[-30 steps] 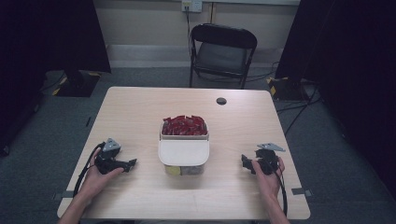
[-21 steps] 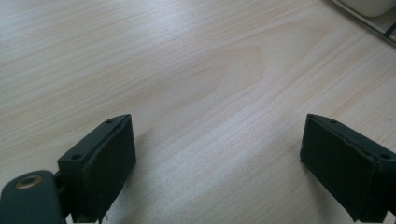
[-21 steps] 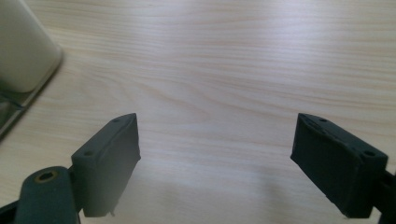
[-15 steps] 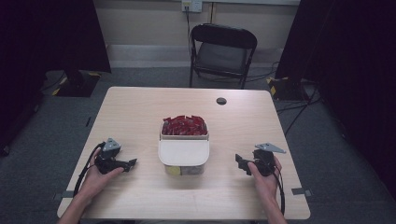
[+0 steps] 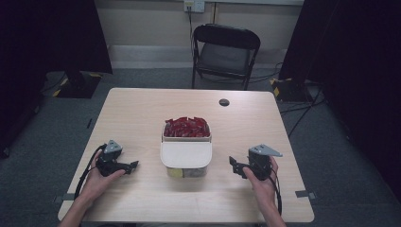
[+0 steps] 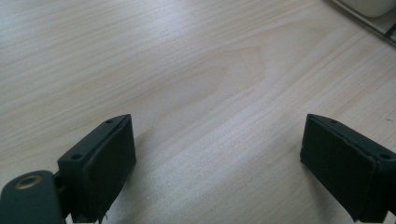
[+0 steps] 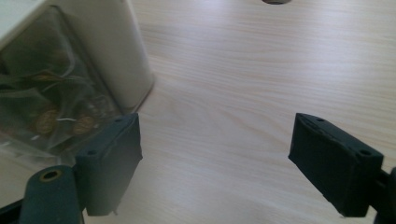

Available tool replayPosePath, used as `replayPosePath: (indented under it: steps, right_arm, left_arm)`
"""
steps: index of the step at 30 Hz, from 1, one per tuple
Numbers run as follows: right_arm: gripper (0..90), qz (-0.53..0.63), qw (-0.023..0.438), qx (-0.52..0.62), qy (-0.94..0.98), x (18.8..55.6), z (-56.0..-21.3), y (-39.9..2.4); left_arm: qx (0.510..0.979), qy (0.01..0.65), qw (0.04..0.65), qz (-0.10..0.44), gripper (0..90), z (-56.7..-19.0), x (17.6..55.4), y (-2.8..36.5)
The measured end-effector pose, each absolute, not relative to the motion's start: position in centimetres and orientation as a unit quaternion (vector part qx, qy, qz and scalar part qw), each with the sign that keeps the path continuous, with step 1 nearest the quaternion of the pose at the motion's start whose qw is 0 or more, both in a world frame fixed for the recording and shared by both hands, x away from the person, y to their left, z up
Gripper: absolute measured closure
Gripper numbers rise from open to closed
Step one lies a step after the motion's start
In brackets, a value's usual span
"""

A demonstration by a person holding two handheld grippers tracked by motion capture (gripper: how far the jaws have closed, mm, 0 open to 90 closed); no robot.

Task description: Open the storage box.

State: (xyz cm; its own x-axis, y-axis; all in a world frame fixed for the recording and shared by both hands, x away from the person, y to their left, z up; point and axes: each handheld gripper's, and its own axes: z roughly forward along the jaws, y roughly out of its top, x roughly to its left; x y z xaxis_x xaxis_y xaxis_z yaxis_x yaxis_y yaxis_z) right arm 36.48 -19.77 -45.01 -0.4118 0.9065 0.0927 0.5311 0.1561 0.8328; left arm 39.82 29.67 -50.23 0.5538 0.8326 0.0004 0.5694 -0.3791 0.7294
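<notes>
Work is not yet beginning, by my judgement: the clear plastic box with a cream lid (image 5: 185, 161) is sitting mid-worktop toward the near edge, red packets (image 5: 186, 126) showing behind the lid. Left gripper (image 5: 133, 165) and right gripper (image 5: 232, 163) are flanking it, jaws apart, gripping nothing.

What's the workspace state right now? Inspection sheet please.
Surface: light wood table, a round dark grommet near the far edge.
Job's things: clear container at centre, white lid over its near half, red packets in the far half.
Clutter: nothing seen.
Grippers: left gripper and right gripper open, holding nothing, either side of the container.
Cables: one trails from each gripper.
Surroundings: black folding chair, wall outlet, dark curtains.
</notes>
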Motion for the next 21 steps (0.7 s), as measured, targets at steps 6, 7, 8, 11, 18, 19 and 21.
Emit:
replayPosePath:
  steps: [6, 7, 8, 11, 18, 19, 21]
  right_arm:
    - [15.0, 0.42, 0.214, 0.465, 0.75, 36.1, -44.5, -18.5]
    - [15.1, 0.422, 0.211, 0.46, 0.752, 36.0, -44.4, -18.3]
    - [14.9, 0.425, 0.209, 0.457, 0.753, 36.0, -44.4, -18.2]
    - [14.5, 0.433, 0.194, 0.452, 0.755, 35.8, -44.3, -17.6]
    - [14.5, 0.435, 0.192, 0.429, 0.768, 35.3, -44.0, -15.9]
    - [14.4, 0.439, 0.188, 0.421, 0.771, 35.1, -44.0, -15.5]
    - [14.4, 0.442, 0.184, 0.42, 0.771, 35.1, -44.0, -15.2]
  left_arm:
    - [0.809, 0.433, 0.35, 0.188, 9.8, -50.2, 39.8, 29.7]
    - [0.809, 0.433, 0.35, 0.188, 9.8, -50.2, 39.8, 29.7]
    - [0.809, 0.433, 0.35, 0.188, 9.8, -50.2, 39.8, 29.7]
    - [0.809, 0.433, 0.351, 0.188, 9.8, -50.2, 39.8, 29.7]
    - [0.809, 0.433, 0.35, 0.188, 9.8, -50.2, 39.8, 29.7]
    - [0.809, 0.433, 0.351, 0.188, 9.8, -50.2, 39.8, 29.7]
    - [0.809, 0.433, 0.35, 0.188, 9.8, -50.2, 39.8, 29.7]
